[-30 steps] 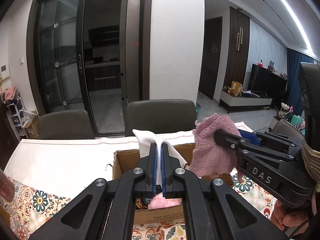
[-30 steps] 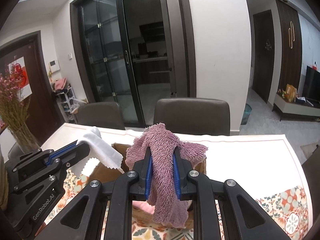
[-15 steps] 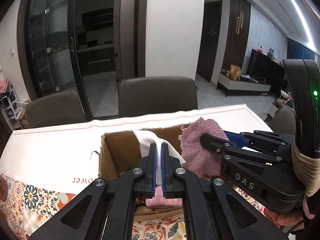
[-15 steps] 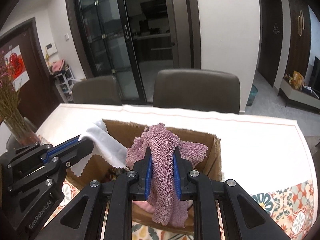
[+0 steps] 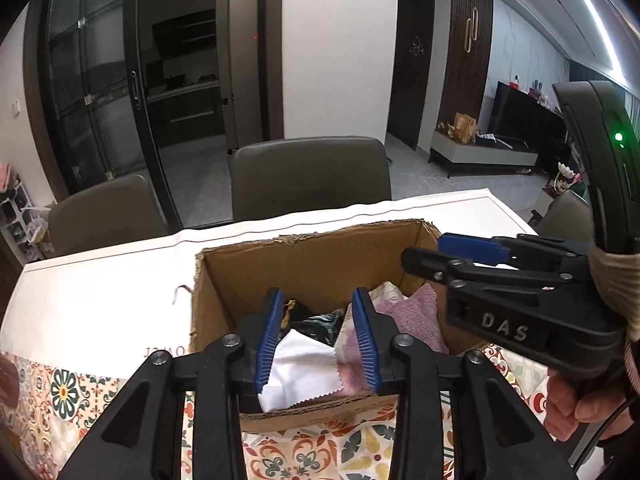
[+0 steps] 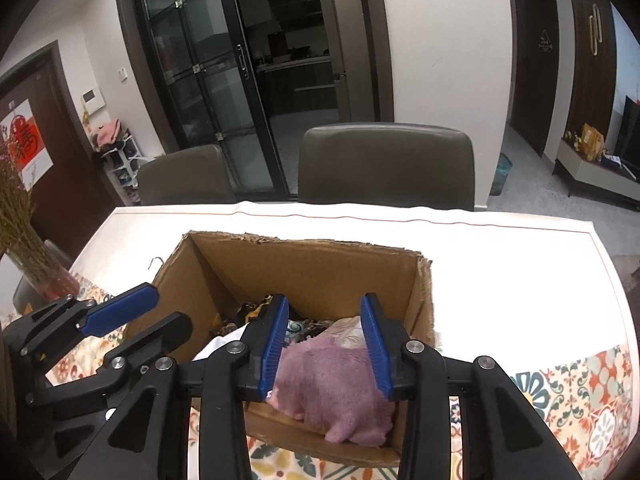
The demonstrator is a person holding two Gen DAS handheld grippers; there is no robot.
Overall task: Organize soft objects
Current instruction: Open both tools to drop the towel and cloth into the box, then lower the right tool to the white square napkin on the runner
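Soft stuff first: the fuzzy mauve-pink towel (image 6: 332, 392) is lying inside the open brown cardboard box (image 6: 320, 264), bunched up against the near wall on the right-hand side, with one lump drooping right at the near rim. Its long side runs roughly from the near rim toward the back of the box, though it's so crumpled I wouldn't swear to it. The thin white cloth with the zigzag-cut edge (image 5: 298, 372) sits beside it on the left half of the box, also up against the near wall, with a corner poking up toward the middle. Behind both there's a dark patterned fabric (image 5: 320, 322) and a pale floral piece (image 5: 390, 292), all jumbled together, so the box is pretty full at the bottom.

The left gripper (image 5: 316, 340) hangs over the near edge of the box with its blue-padded jaws spread apart, nothing between them, the white cloth lying loose below. The right gripper (image 6: 324, 344) is the same deal, jaws wide, the pink towel under them and not pinched. Both tools are just beside each other over the box.

The box stands on a table with a white cloth and colourful patterned tile-print runner (image 6: 580, 392). Two grey-brown leather chairs (image 6: 386, 164) are tucked in on the far side, and a glass vase of dried stems (image 6: 28, 240) stands off at the left edge.
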